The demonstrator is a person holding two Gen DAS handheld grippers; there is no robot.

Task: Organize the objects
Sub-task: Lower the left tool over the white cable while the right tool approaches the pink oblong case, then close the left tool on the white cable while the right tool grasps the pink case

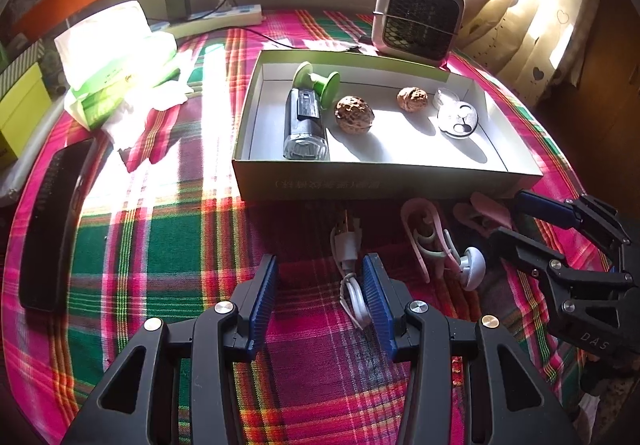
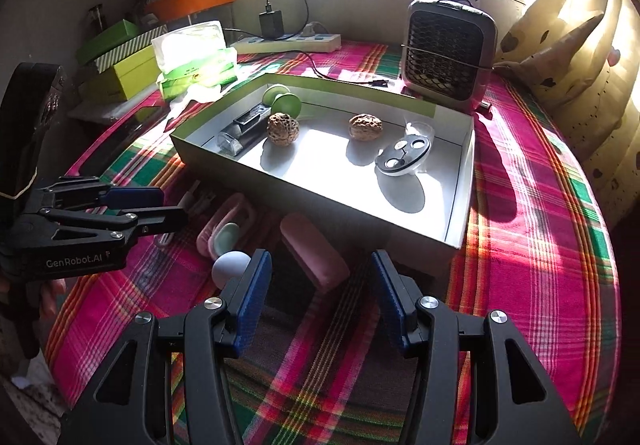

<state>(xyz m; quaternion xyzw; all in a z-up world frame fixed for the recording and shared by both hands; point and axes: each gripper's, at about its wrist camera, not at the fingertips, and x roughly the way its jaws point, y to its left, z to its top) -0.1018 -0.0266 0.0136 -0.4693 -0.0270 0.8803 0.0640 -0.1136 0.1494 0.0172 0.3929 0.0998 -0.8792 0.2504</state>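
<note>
The left gripper [image 1: 320,301] is hovering wide open and empty, its jaws straddling a coiled white USB cable [image 1: 349,269] lying on the plaid tablecloth [image 1: 160,237] just before the near wall of the shallow white cardboard box [image 1: 384,177]. The right gripper [image 2: 320,301], equally open and empty, is facing a pink oblong case [image 2: 314,259]. The cable looks light and floppy; pinching its bundled middle seems safest.
</note>
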